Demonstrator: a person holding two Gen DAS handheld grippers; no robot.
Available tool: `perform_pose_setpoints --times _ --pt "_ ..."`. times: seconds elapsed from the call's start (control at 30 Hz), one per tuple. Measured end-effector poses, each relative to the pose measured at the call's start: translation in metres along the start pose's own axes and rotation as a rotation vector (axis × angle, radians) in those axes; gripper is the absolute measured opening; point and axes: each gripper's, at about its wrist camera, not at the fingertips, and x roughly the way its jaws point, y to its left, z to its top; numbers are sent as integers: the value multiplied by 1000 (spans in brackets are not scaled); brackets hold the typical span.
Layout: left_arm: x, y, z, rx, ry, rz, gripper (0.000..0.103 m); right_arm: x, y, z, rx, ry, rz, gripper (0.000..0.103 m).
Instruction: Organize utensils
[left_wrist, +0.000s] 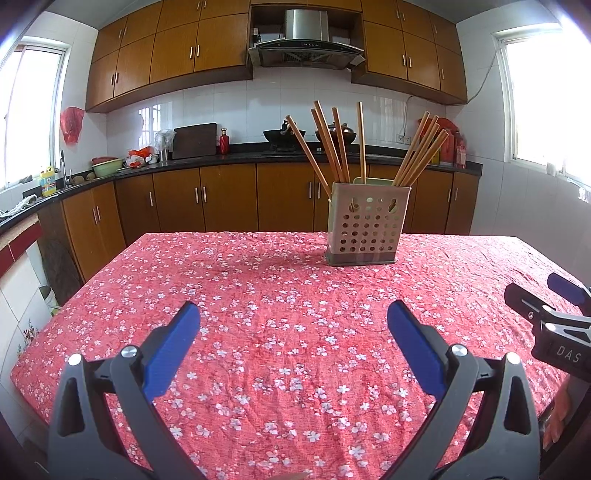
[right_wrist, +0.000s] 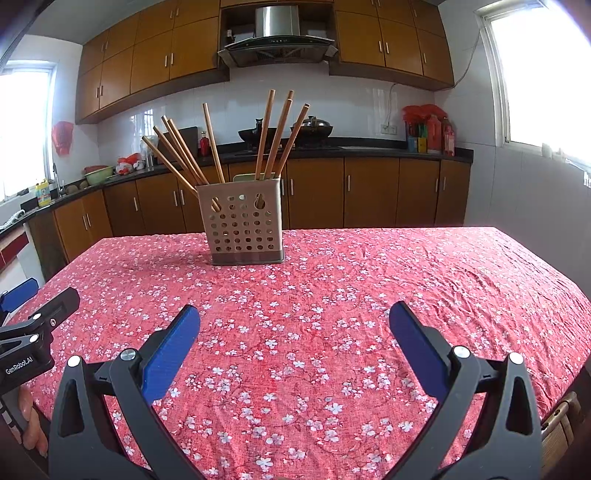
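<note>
A beige perforated utensil holder stands upright at the far side of the table. Several wooden chopsticks lean out of it in two bunches. My left gripper hovers low over the near part of the table, open, with nothing between its blue pads. My right gripper is likewise open and empty, well short of the holder. Each gripper shows at the edge of the other's view: the right gripper and the left gripper.
The table carries a red flowered cloth. Behind it runs a black counter with woks, bottles and brown cabinets. A person's hand holds the left gripper. A woven stool stands at the near right.
</note>
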Motion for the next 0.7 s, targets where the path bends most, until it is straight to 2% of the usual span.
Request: perform_pose_setpoints --times 0.7 --pt "0 -1 0 0 1 0 99 1 1 0 6 6 -3 101"
